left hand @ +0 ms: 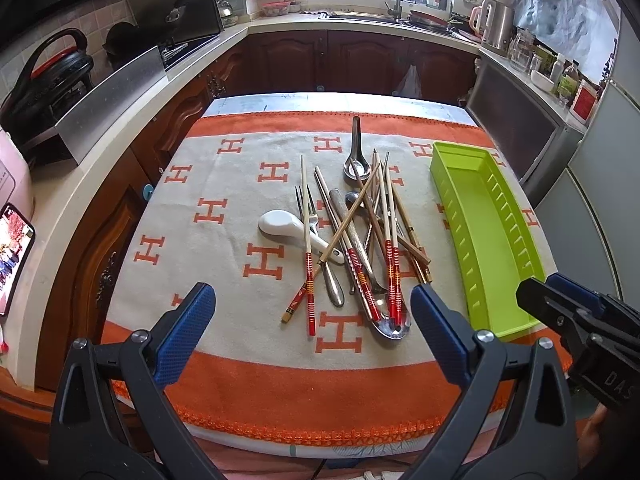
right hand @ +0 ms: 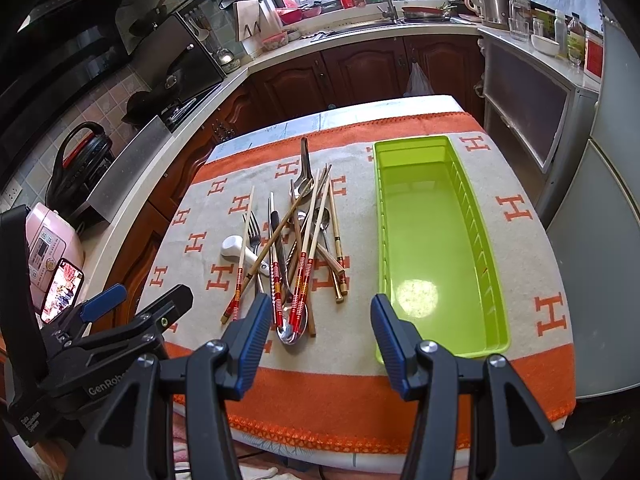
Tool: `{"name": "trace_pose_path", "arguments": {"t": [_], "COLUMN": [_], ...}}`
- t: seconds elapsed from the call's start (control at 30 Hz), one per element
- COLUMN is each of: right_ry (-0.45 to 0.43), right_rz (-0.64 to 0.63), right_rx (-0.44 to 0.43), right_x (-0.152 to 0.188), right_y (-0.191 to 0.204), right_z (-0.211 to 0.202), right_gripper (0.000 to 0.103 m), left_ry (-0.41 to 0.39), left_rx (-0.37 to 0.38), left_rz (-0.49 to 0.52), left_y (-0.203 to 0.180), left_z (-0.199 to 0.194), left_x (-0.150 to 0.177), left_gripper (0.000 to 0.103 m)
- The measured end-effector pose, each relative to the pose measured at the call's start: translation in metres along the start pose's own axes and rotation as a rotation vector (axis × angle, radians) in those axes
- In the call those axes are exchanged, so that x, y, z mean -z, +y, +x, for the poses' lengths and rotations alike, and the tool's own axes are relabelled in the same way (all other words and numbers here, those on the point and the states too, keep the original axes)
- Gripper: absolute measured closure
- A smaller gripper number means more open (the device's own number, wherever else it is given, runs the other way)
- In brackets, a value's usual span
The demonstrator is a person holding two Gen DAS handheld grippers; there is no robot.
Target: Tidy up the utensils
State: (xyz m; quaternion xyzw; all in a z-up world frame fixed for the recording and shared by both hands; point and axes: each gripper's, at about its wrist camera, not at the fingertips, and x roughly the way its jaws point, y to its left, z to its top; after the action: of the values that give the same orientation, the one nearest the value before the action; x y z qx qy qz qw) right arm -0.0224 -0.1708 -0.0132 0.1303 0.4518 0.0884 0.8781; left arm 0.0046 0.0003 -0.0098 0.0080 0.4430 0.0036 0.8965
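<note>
Ahead of my left tool (left hand: 313,312), past its spread blue fingers, the pile of utensils (left hand: 356,236) lies on the cloth-covered surface (left hand: 224,184). Nothing sits between the fingers; they stand wide apart above the near orange border. My right tool (right hand: 316,322) is likewise parted and holds nothing, its left finger (right hand: 252,344) overlapping the near end of the pile in that view.

Chopsticks with red-banded ends (left hand: 390,276) cross over one another, and beneath them lie metal spoons whose handles I can only follow in part. A large metal spoon bowl (left hand: 390,326) shows at the near end, half covered by two red chopstick ends. A white ceramic spoon (left hand: 280,226) lies on the pile's left side, its handle running under a chopstick. A fork (left hand: 306,204) shows its tines just beyond it; its handle is lost in the tangle. One metal spoon (left hand: 356,160) reaches farthest from me.

Right of the pile, apart from it, stands the green plastic tray (right hand: 480,240). From the left wrist view its near corner is cut off by my right tool, which enters at the edge.
</note>
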Motion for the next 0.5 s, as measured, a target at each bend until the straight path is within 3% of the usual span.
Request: {"name": "trace_pose_path", "arguments": {"t": [0.5], "right_ry": [0.006], "right_rz": [0.008], "right_rx": [-0.002], "right_x": [0.0045], "right_y": [0.0004], "right_z": [0.0044], "right_gripper": [0.051], "left_ry": [-0.004], "left_rx": [0.015], "left_rz": [0.003], "left_y": [0.0001], "left_z": [-0.0022], "left_x": [0.0004], "left_gripper": [0.005]}}
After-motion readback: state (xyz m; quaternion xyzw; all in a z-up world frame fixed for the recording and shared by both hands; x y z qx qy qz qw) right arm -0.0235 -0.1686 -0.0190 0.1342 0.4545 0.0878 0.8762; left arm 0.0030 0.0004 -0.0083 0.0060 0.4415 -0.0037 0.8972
